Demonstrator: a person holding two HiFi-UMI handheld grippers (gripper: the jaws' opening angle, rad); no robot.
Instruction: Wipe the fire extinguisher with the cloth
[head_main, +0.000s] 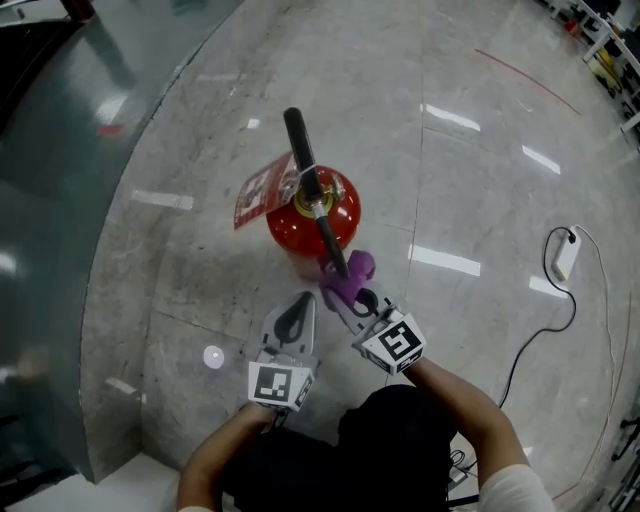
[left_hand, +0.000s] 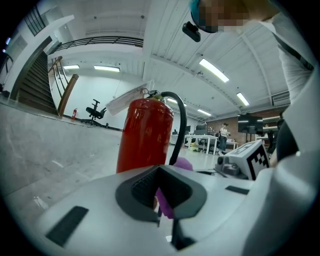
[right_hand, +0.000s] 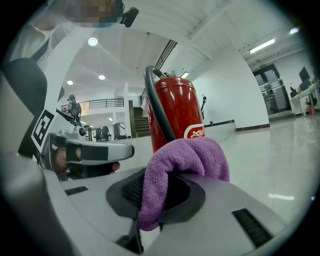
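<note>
Fire extinguisher (head_main: 285, 225) is seen standing upright on the pale stone floor (head_main: 450, 150), just ahead of both grippers, with its black hose (head_main: 310, 175) draped over the top and down the near side and a tag (head_main: 255, 195) hanging to the left. The purple cloth (head_main: 352, 275) is held just beside the lower near side, at the hose end; actual contact with the red body cannot be confirmed.

Tipping is judged the main risk: the cylinder is braced by nothing, so a firm sideways wipe could rock it. The cloth could also be snagged on the hose and dragged from the grip.

The right gripper (head_main: 350, 298) is clamped on the bunched cloth, most of which is left bulging above the jaws. The left gripper (head_main: 303, 300) is closed on nothing and is kept near the extinguisher without touching it.
</note>
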